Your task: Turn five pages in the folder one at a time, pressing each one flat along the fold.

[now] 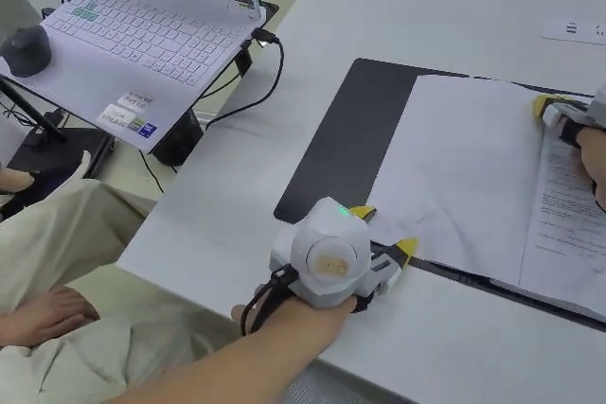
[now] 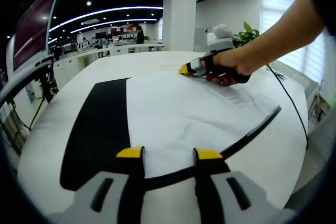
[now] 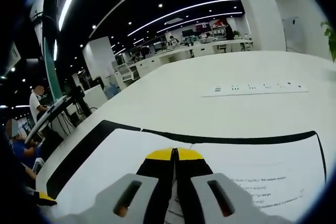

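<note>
The folder (image 1: 331, 139) lies open toward the right edge of the white bench, its matte black cover showing beside a blank, slightly creased white page (image 1: 464, 167). The left gripper (image 1: 385, 231) sits at the folder's near edge with its yellow-tipped jaws spread apart, seemingly resting on the paper. The right gripper (image 3: 174, 154), jaws pressed together, lies by the fold at the far edge, next to a printed sheet (image 1: 568, 224). A laptop (image 1: 142, 35) stands off the bench's left edge, and a flat power strip (image 1: 573, 28) lies beyond the folder.
</note>
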Action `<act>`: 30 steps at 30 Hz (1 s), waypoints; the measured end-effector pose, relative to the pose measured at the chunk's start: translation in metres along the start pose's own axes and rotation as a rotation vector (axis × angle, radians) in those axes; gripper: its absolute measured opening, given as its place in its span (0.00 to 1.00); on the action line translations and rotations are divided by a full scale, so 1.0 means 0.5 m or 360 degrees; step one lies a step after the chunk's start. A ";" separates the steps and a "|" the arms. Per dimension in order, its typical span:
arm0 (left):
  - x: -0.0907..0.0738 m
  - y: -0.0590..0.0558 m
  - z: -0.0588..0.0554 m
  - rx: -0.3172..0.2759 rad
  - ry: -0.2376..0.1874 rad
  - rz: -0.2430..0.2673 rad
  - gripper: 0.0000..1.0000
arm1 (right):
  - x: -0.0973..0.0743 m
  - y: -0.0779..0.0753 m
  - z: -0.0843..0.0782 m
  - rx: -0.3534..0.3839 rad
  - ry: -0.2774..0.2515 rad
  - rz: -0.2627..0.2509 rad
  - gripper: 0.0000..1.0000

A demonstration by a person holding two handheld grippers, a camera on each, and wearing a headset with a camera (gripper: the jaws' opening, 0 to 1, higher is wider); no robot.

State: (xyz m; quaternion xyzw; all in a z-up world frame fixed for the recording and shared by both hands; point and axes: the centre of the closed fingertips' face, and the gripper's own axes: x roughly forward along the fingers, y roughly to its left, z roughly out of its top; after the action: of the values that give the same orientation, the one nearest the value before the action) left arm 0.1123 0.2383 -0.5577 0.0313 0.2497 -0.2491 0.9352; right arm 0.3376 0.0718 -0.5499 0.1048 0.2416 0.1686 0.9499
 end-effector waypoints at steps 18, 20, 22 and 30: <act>-0.001 -0.002 0.002 0.0000 -0.0004 0.0002 0.36 | 0.021 -0.028 0.013 0.0057 -0.0004 -0.0030 0.00; -0.001 -0.002 0.002 0.0002 -0.0001 0.0001 0.36 | 0.017 -0.025 0.011 0.0033 0.0006 -0.0020 0.00; -0.001 -0.002 0.002 0.0002 0.0000 0.0001 0.36 | 0.014 -0.025 0.009 0.0046 0.0013 -0.0011 0.00; -0.001 -0.002 0.002 0.0001 0.0004 0.0002 0.36 | -0.004 -0.013 -0.003 0.0017 0.0042 0.0016 0.00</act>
State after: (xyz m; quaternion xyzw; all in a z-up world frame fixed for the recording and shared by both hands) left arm 0.1120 0.2375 -0.5565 0.0320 0.2508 -0.2487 0.9350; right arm 0.3370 0.0651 -0.5520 0.1088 0.2544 0.1734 0.9452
